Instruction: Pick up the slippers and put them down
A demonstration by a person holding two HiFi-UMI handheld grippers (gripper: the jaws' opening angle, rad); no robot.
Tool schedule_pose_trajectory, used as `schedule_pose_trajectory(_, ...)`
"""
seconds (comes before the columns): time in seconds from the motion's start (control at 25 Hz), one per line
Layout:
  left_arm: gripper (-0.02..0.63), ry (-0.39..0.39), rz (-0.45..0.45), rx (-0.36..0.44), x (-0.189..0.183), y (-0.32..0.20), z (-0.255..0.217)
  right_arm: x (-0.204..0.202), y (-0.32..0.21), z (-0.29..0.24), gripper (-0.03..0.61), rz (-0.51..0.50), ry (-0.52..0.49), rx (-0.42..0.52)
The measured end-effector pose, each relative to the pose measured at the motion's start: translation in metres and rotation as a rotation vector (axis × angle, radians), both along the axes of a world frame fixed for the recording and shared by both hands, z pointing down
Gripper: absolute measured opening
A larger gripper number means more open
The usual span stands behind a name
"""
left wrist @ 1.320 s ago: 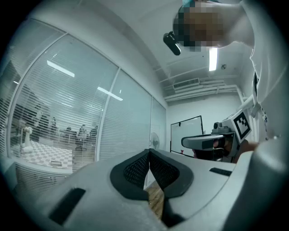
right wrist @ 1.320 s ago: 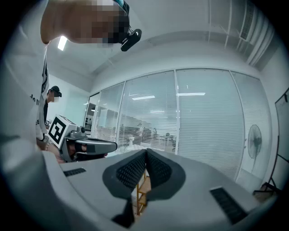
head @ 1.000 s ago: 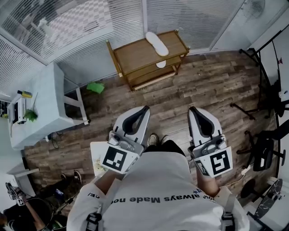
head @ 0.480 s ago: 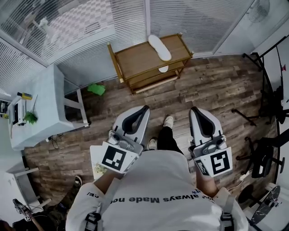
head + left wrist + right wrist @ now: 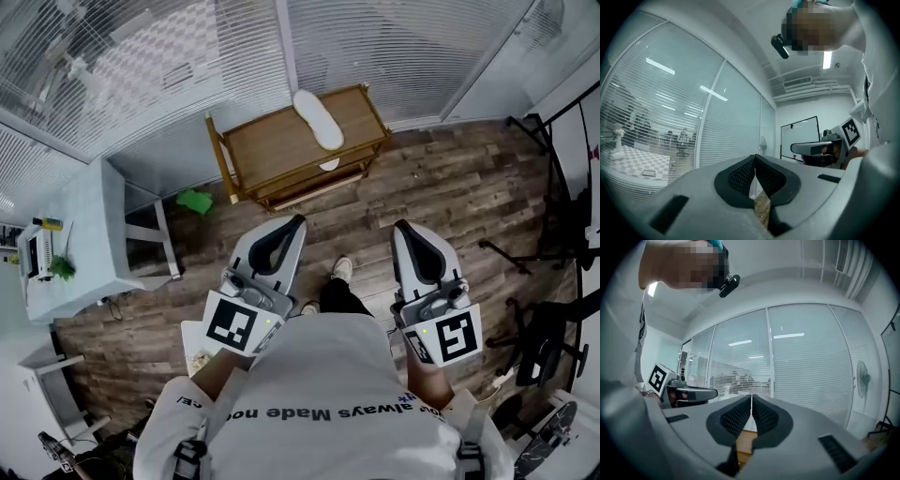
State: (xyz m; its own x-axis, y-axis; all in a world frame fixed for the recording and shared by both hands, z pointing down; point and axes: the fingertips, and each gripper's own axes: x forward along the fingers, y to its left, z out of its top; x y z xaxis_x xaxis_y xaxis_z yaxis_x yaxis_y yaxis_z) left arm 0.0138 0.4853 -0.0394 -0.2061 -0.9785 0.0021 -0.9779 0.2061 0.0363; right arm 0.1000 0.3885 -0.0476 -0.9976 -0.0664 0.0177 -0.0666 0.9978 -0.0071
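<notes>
A white slipper (image 5: 317, 119) lies on the top of a wooden shelf rack (image 5: 272, 141) against the glass wall; a second white shape (image 5: 326, 164) shows on the shelf below it. My left gripper (image 5: 296, 223) and right gripper (image 5: 400, 228) are held level side by side in front of the person, well short of the rack. Both are shut with nothing between the jaws. In the left gripper view the left gripper (image 5: 755, 157) has its pads together, and in the right gripper view the right gripper (image 5: 751, 396) does too. A strip of the rack's wood (image 5: 746, 439) shows under the right jaws.
A pale table (image 5: 80, 230) with a small plant and a box stands at the left. A green object (image 5: 195, 202) lies on the wood floor beside it. Black stands and a chair base (image 5: 548, 309) crowd the right side. Glass walls with blinds (image 5: 375, 47) close off the far side.
The person has stepped forward toward the rack, and both grippers travelled with them, staying shut. The rack and slipper sit slightly further left in the head view.
</notes>
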Motion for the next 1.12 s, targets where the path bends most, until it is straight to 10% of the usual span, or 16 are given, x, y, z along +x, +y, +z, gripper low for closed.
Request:
schedule_pose_trajectory(0.56, 0.012, -0.014, -0.076, -0.02, -0.044, -0.133, 0.001, -0.045, -0.143, 0.008, 0.015, -0.066, 0.004, -0.013)
schedule_pose_trajectory(1.12, 0.012, 0.014, -0.132, -0.043, -0.103, -0.162, 0.017, -0.113, -0.172, 0.029, 0.015, -0.14, 0.03, -0.056)
